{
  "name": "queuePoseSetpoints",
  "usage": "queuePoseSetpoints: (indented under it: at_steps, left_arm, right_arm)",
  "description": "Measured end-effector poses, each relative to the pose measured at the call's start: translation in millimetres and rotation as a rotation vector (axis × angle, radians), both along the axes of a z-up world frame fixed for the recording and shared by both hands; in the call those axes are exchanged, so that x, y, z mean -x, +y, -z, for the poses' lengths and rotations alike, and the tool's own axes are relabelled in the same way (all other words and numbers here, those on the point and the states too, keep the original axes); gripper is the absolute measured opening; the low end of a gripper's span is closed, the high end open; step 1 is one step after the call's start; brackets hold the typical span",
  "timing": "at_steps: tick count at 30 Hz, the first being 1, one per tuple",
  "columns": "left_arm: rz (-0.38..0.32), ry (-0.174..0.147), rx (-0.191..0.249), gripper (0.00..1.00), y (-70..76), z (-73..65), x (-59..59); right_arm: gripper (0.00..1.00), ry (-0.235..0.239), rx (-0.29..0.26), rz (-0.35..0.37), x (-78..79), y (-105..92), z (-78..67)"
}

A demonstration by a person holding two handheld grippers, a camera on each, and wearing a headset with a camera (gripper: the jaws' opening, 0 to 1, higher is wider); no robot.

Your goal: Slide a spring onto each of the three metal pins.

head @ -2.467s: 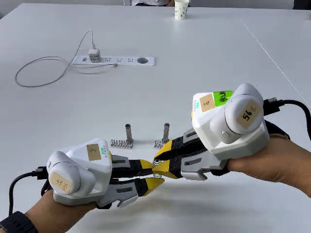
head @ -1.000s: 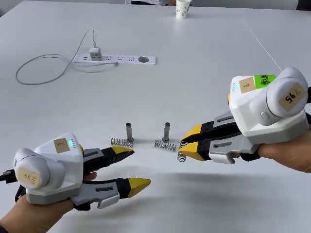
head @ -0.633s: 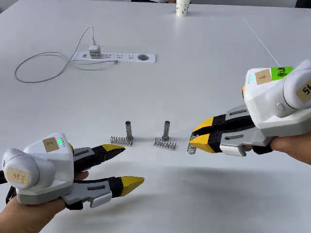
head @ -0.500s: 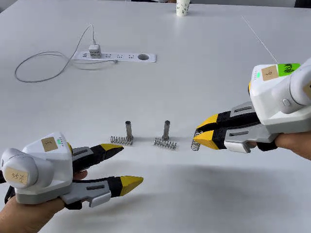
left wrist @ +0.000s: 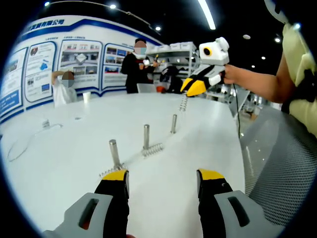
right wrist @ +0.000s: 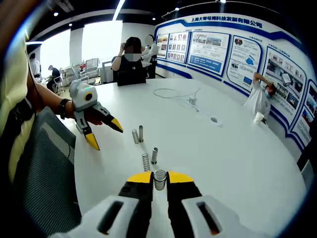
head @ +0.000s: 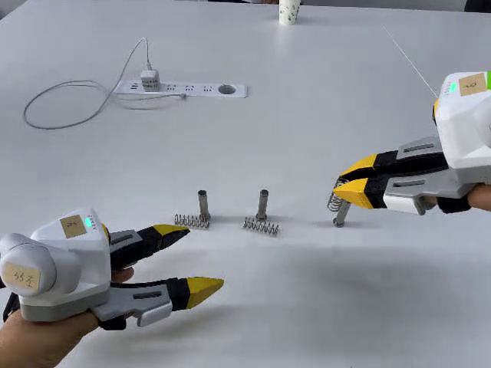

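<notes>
Three short metal pins stand in a row on the white table (head: 253,138): left pin (head: 203,205), middle pin (head: 263,204), right pin (head: 340,218). One spring (head: 192,221) lies by the left pin and another spring (head: 261,225) by the middle pin. My right gripper (head: 339,184) is shut on a third spring (head: 335,201), which hangs just over the right pin; its coil shows between the jaws (right wrist: 159,179). My left gripper (head: 202,257) is open and holds nothing, low at the front left. In the left gripper view the held spring (left wrist: 183,102) hangs above the far pin (left wrist: 174,124).
A white power strip (head: 180,93) with a charger and a looped cable (head: 61,107) lies at the back left. A paper cup (head: 288,12) stands at the far edge. A mesh chair (left wrist: 277,163) stands beside the table, and people sit at its far side.
The grippers were together around the spring; now the right one has carried it rightward to the third pin. The left gripper has drawn back to the front left, open.
</notes>
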State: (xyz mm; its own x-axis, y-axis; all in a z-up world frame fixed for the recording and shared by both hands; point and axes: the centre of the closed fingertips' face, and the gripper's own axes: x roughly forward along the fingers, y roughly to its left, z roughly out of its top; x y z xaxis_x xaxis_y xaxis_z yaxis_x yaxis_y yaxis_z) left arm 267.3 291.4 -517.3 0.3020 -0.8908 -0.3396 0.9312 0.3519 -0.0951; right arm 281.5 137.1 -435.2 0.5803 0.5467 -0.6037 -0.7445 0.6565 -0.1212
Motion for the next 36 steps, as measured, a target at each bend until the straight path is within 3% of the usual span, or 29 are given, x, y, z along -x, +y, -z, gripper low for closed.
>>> queuePoseSetpoints:
  at_steps: [7,15,36]
  left_arm:
    - [-0.004,0.008,-0.002,0.59,1.3,1.2,-0.1]
    - [-0.005,0.014,0.000,0.60,1.4,1.0,-0.1]
    - [-0.010,0.024,-0.002,0.59,4.3,2.9,1.6]
  right_arm:
    - [0.12,-0.016,0.001,0.039,-9.2,-14.0,-4.2]
    - [0.12,-0.007,0.037,0.069,-17.3,-25.5,10.3]
    - [0.12,0.019,0.004,0.118,-26.6,-36.3,32.4]
